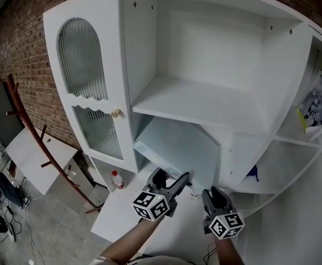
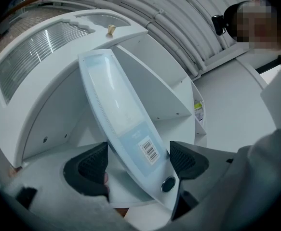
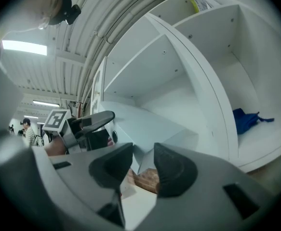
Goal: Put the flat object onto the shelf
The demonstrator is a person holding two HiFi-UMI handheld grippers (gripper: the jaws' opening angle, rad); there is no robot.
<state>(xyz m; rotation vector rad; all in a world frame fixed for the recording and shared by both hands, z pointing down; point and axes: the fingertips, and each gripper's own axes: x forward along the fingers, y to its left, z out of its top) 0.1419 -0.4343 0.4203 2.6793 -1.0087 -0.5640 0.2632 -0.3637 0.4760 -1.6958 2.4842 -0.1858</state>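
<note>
One pale flat case (image 1: 177,148) leans tilted in the lower middle bay of the white cabinet (image 1: 144,54), under the bare shelf (image 1: 199,101). Its near end sticks out toward 6 o'clock. Left gripper (image 1: 183,182): fingers spread wide, that near end between them. Right gripper (image 1: 213,194), at 5 o'clock of the case: fingers slightly apart, pinching nothing. Blue item (image 1: 253,174) in the 3 o'clock bay.

Unit: white shelf cabinet (image 1: 263,81), ribbed-glass door (image 1: 89,93) at left.
Lower mid bay: pale flat file box (image 1: 174,148), tilted.
Rt side, upper: printed booklet (image 1: 318,101), upright.
Rt side, lower: blue item (image 1: 253,174) on board.
Ledge below: red-cap bottle (image 1: 117,179), upright.
</note>
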